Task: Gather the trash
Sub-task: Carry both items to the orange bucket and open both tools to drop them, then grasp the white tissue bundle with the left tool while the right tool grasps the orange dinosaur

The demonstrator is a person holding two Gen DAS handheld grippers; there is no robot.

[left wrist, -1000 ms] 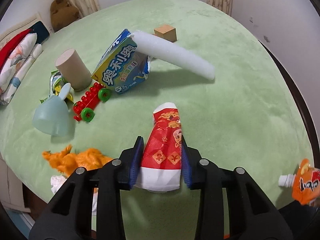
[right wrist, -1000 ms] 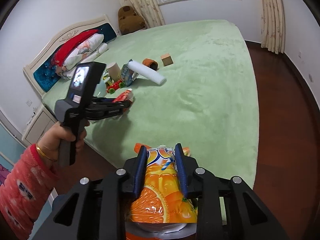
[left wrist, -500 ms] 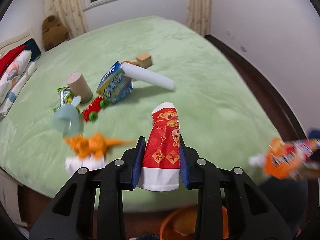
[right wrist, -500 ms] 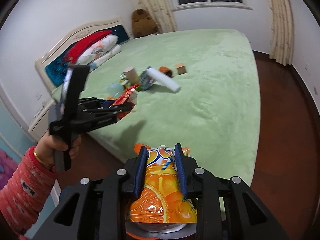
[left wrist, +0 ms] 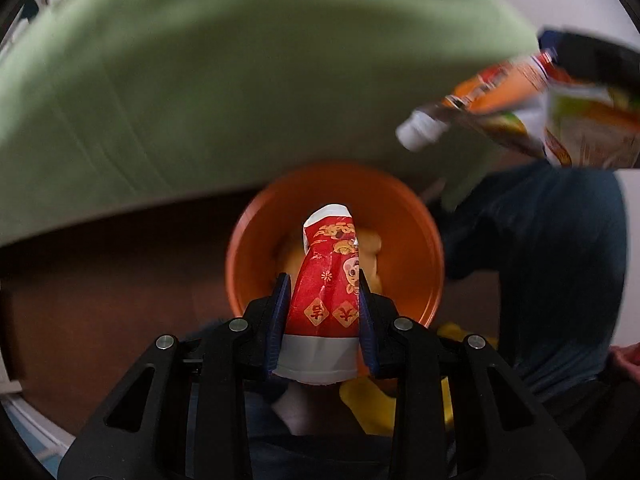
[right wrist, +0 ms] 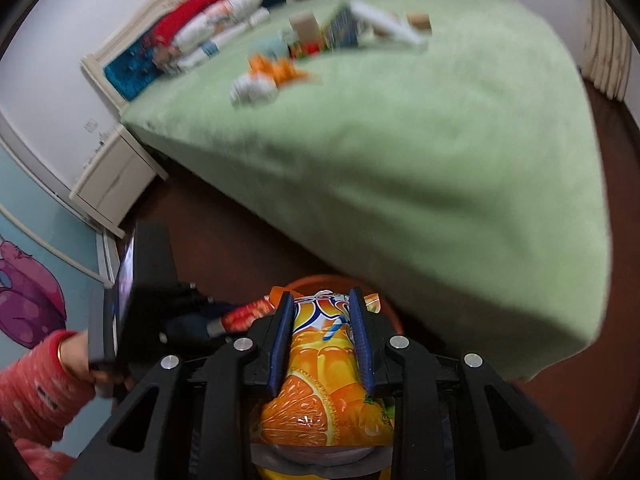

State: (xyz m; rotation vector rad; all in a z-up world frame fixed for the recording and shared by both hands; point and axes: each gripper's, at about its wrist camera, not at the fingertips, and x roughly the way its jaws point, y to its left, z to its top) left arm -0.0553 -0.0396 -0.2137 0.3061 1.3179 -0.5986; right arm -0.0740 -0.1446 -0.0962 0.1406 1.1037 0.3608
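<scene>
My left gripper (left wrist: 322, 292) is shut on a red and white snack wrapper (left wrist: 326, 276) and points steeply down over an orange bin (left wrist: 424, 248) on the dark floor beside the bed. My right gripper (right wrist: 320, 320) is shut on an orange juice pouch (right wrist: 324, 376), whose white cap (left wrist: 418, 132) and body show at the upper right of the left wrist view. In the right wrist view the bin's orange rim (right wrist: 396, 316) peeks out behind the pouch, and the left gripper's black body (right wrist: 148, 300) with the red wrapper (right wrist: 250, 314) is at lower left.
The green bed (right wrist: 420, 152) carries a crumpled white paper (right wrist: 254, 90), an orange toy (right wrist: 280, 70), a blue snack box (right wrist: 344, 28), a white tube and a wooden block. A white nightstand (right wrist: 116, 176) stands left. A person's legs in dark trousers (left wrist: 560, 264) stand right of the bin.
Both grippers swung off the bed and tipped downward. The left one, still holding the wrapper, now hangs over the orange bin; the right one with the pouch has come close to the bin too.
</scene>
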